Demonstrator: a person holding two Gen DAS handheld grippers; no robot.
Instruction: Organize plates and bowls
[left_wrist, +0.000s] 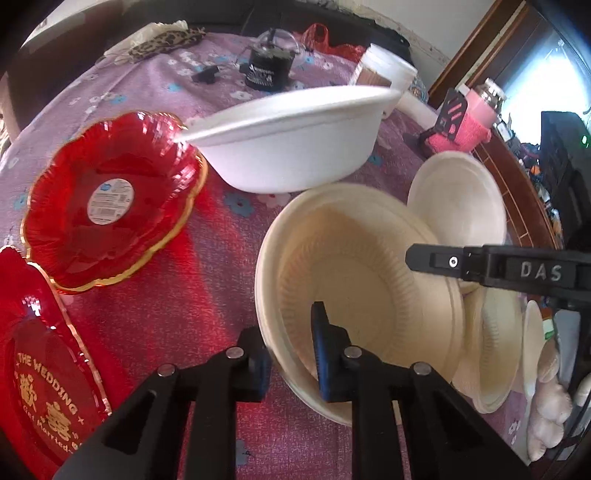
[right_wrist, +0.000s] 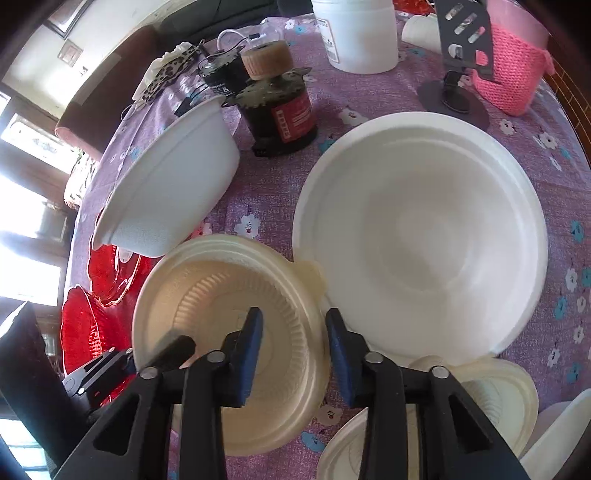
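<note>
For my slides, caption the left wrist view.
Left gripper clamps the ribbed cream bowl's rim beside red scalloped plates.

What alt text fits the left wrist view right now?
The left tool grips the near rim of a ribbed cream bowl on a purple floral tablecloth; a white bowl behind, red plates left.
</note>
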